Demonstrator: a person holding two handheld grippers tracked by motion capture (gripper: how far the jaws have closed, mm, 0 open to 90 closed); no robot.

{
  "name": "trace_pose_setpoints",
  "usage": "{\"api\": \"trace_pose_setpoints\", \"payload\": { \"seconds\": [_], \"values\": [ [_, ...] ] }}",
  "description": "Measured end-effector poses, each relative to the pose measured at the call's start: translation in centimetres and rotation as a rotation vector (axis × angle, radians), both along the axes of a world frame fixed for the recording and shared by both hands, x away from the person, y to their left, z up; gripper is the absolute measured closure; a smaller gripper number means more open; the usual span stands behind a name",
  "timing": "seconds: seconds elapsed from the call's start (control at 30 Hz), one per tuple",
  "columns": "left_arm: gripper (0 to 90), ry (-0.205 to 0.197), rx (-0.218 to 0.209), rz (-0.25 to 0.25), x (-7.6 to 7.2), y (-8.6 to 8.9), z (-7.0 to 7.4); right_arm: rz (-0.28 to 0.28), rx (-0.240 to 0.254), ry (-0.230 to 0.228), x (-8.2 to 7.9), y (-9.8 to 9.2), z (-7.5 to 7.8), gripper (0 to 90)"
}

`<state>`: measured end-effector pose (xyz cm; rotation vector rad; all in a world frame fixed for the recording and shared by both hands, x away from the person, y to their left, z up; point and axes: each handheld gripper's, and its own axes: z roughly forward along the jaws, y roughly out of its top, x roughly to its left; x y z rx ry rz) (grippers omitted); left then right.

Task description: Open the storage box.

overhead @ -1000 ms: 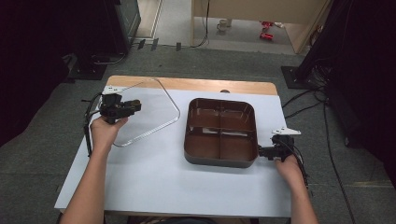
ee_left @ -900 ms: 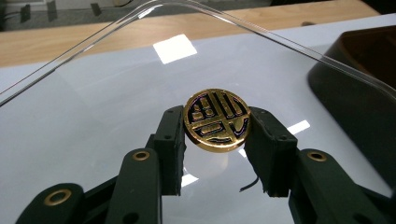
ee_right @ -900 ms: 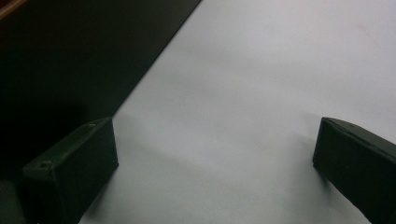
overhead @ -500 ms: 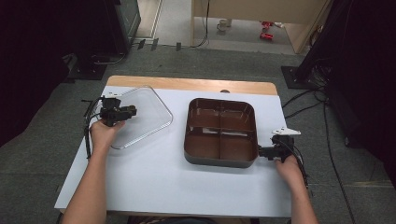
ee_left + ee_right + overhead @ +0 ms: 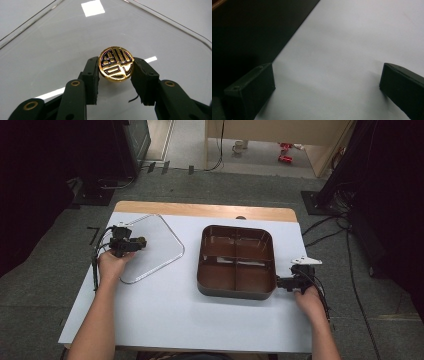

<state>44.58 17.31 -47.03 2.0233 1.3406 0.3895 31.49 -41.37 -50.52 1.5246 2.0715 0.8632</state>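
A clear lid [image 5: 159,251] with rounded corners lies flat on the white table at the left. My left gripper [image 5: 137,243] is shut on its round gold knob [image 5: 142,241]. In the left gripper view the knob [image 5: 115,60], gold with a black pattern, is pinched between both pads of the left gripper [image 5: 116,65], with the lid [image 5: 62,42] spreading out beneath. A brown divided tray [image 5: 235,293] sits mid-table, with nothing in its compartments. My right gripper [image 5: 280,283] rests open at the tray's front right corner. In the right gripper view the right gripper [image 5: 324,75] has only bare table between its jaws, beside the dark tray wall [image 5: 249,30].
The white table top [image 5: 165,320] has a wooden strip [image 5: 200,210] along its far edge. Cables [image 5: 325,235] and dark stands lie on the floor around the table.
The left gripper has come down and toward the table's left with the lid, which went from tilted up to lying flat. The right gripper has stayed in place.
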Motion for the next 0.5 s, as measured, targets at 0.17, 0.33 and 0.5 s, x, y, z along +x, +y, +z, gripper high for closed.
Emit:
{"api": "trace_pose_setpoints", "payload": {
  "seconds": [0.17,0.33,0.5],
  "values": [
    [55.8,-0.001,-0.041,0.012,0.0,0.1,0.1,0.0,0.0,0.0,0.0,0.0,0.0,0.0],
    [46.9,-0.019,-0.056,0.004,-0.5,0.1,1.0,0.0,0.0,0.0,0.0,0.0,0.0,0.0],
    [45.2,-0.039,-0.097,-0.007,-1.2,0.0,2.3,0.0,0.0,0.0,0.0,0.0,0.0,0.0]
  ]
}}
